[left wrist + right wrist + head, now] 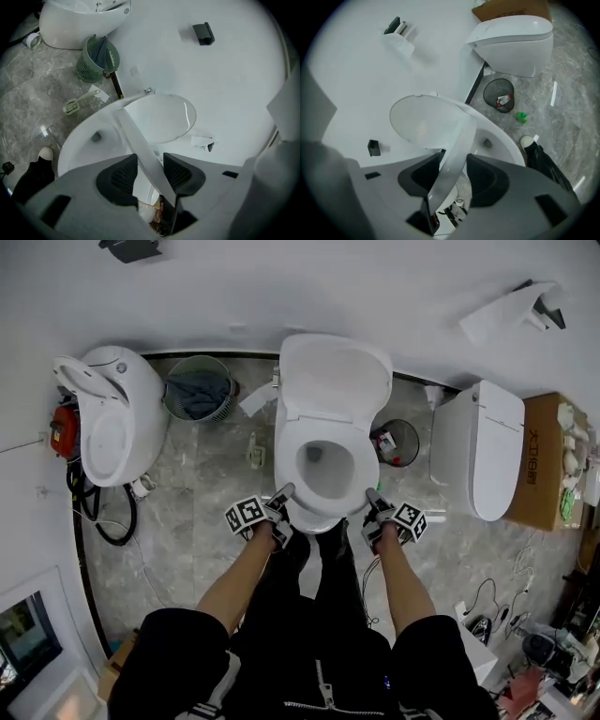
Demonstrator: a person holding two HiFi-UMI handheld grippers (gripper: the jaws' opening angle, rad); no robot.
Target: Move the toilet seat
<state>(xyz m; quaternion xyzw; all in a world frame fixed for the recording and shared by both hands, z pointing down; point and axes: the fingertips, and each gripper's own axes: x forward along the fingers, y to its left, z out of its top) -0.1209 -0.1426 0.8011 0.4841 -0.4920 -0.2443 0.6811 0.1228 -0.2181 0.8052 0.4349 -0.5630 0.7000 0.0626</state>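
Head cam steeply down, gripper views close in; all share toilet seat (284, 457).

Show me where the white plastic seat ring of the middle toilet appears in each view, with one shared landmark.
Head view: the white plastic seat ring lies at centre, around the bowl.
Left gripper view: the ring is a slanted band, low centre, rising leftward.
Right gripper view: the ring is a slanted band, low centre, rising rightward.
Shared landmark: the raised white lid behind it.
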